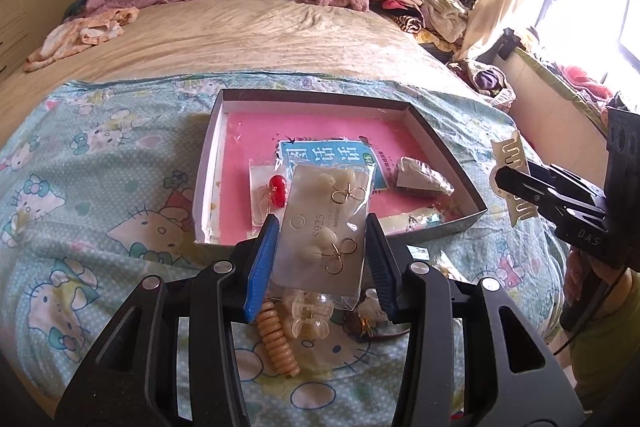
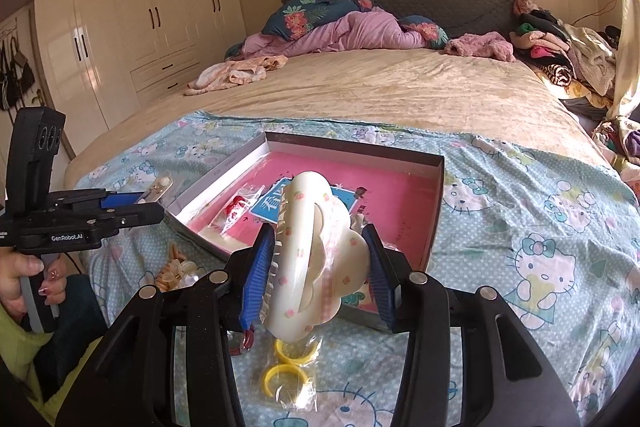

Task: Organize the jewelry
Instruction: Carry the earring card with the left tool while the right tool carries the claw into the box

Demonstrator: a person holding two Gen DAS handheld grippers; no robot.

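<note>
- The bed (image 1: 248, 27) carries the open box (image 2: 434, 211), my landmark.
- Right claw (image 2: 318, 259) pinches a cream hair clip (image 2: 320, 251) above the box's near edge; it may slip.
- Left claw (image 1: 322, 255) pinches an earring packet (image 1: 324, 227) before the box; the slippery film may slide out.

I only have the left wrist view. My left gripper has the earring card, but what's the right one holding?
Observer: The right gripper is shut on a cream hair claw, held over the near edge of the box.
Operator: Anything under it I can't see?
Observer: Yes, a packet of yellow rings lies on the sheet just below the hair claw.
Operator: And my left gripper from there?
Observer: The left gripper shows side-on, left of the box, gripping the earring card edge-on.
</note>
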